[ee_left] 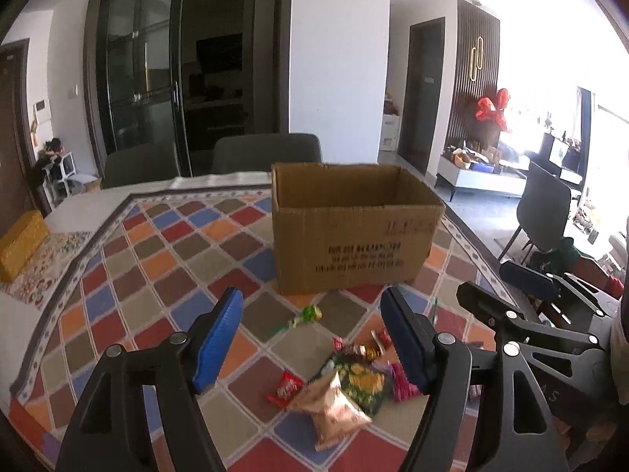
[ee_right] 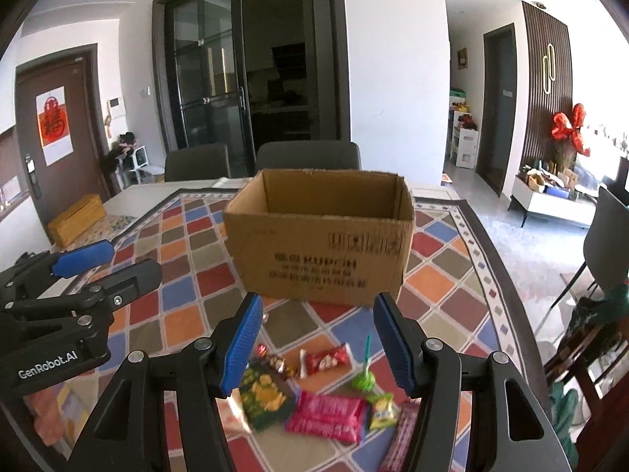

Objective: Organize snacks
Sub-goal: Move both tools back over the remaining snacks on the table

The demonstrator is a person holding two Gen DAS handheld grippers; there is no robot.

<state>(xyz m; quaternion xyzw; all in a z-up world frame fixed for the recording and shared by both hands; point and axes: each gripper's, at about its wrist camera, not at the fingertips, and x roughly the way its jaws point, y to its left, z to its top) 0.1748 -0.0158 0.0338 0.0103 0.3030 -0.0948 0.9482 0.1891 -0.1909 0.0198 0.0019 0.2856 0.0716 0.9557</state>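
Observation:
An open cardboard box stands upright on the patterned tablecloth; it also shows in the right wrist view. Snacks lie in front of it: a beige bag, a green packet, a small red pack, a green lollipop. The right wrist view shows the green packet, a pink bar, a red wrapper and a green lollipop. My left gripper is open and empty above the snacks. My right gripper is open and empty above them too.
The colourful diamond tablecloth covers the table. A yellow box lies at the left end. Dark chairs stand behind the table, another chair at the right. The right gripper's body sits close on my left gripper's right.

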